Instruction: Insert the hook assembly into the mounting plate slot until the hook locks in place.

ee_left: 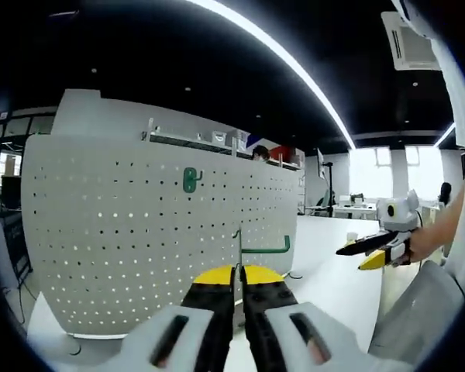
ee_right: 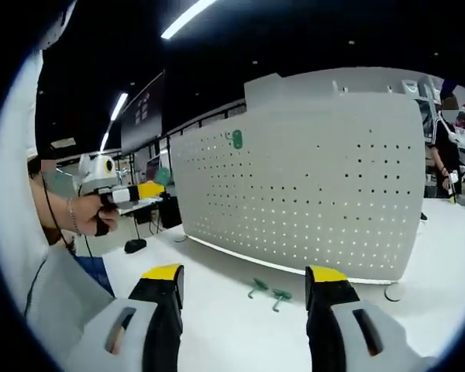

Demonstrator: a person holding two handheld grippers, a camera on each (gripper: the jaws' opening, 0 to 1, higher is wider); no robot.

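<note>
The left gripper (ee_left: 238,280) clamps the stem of a green hook (ee_left: 265,248) just before the upright white pegboard (ee_left: 124,232). A green hook mount (ee_left: 190,180) sits high on the board. The right gripper (ee_right: 244,280) stands wide, gripping nothing, above two loose green hooks (ee_right: 268,291) on the white table (ee_right: 232,325).

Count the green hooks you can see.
4: one mounted high on the pegboard, one clamped in the left gripper, two lying on the table. Others may be hidden.
</note>
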